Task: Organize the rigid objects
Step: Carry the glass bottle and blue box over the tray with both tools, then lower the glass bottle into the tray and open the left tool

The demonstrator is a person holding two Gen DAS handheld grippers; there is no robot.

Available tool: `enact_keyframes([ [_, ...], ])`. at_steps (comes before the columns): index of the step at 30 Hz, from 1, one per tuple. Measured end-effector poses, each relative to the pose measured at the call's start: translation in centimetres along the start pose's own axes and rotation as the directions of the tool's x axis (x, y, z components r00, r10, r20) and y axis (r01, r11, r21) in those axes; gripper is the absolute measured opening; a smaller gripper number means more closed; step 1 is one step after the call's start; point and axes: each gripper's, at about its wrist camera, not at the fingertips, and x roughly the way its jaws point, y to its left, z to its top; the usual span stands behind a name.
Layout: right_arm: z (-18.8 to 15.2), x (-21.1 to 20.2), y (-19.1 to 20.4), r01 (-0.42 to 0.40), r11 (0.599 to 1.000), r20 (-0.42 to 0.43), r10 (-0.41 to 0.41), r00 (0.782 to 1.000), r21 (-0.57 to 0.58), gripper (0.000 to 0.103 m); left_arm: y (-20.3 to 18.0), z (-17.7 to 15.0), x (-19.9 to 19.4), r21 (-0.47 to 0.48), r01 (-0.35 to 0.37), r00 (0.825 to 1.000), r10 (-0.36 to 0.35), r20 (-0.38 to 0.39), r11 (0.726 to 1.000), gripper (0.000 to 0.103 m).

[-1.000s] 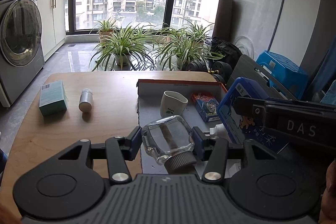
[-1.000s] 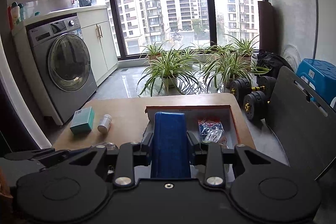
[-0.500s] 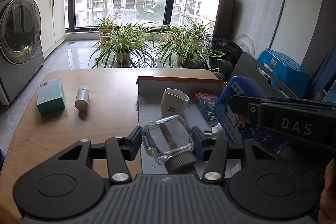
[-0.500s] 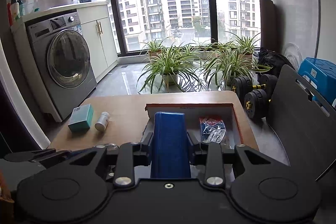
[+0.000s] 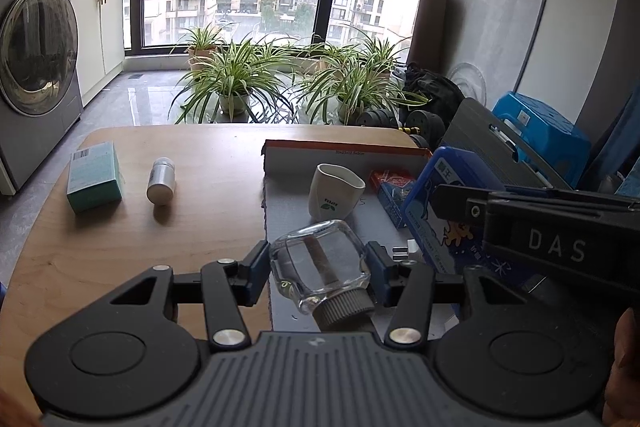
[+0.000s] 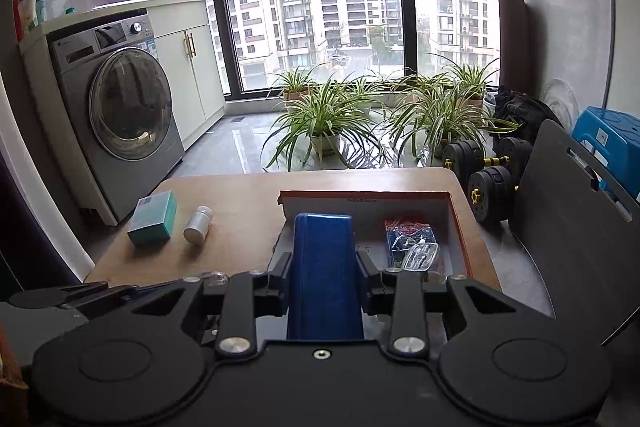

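1. Two items are held at once, and little has changed over the last second: only a small drift of the view is seen, and both grips have stayed as they were, so neither item has been set down yet.
2. The fingers of the left gripper (image 5: 318,265) are clamped on a clear glass bottle (image 5: 320,263), held above the near left part of the cardboard box (image 5: 344,157).
3. The fingers of the right gripper (image 6: 322,281) are clamped on a blue case (image 6: 323,267), above the box's near middle.
4. A white cup (image 5: 335,197) and a red packet (image 5: 390,187) already lie in the box; a teal carton (image 5: 94,175) and a small white bottle (image 5: 161,179) are left on the desk (image 5: 192,155), well to the left.
5. Free floor in the box is judged narrow; the low box walls and the cup are the edges to be cleared. The left of the desk is open.
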Motion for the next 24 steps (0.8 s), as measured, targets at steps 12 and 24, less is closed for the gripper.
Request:
enact_keyframes([
  [12, 0.0, 0.3, 0.3, 0.004, 1.000, -0.008, -0.004, 1.000, -0.004, 0.040, 0.1, -0.1, 0.4, -0.008, 0.000, 1.000, 0.000, -0.006, 1.000, 0.052],
  [24, -0.2, 1.2, 0.3, 0.011, 1.000, -0.028, -0.012, 1.000, -0.007, 0.040, 0.4, -0.4, 0.9, -0.017, 0.002, 1.000, -0.002, -0.020, 1.000, 0.052],
])
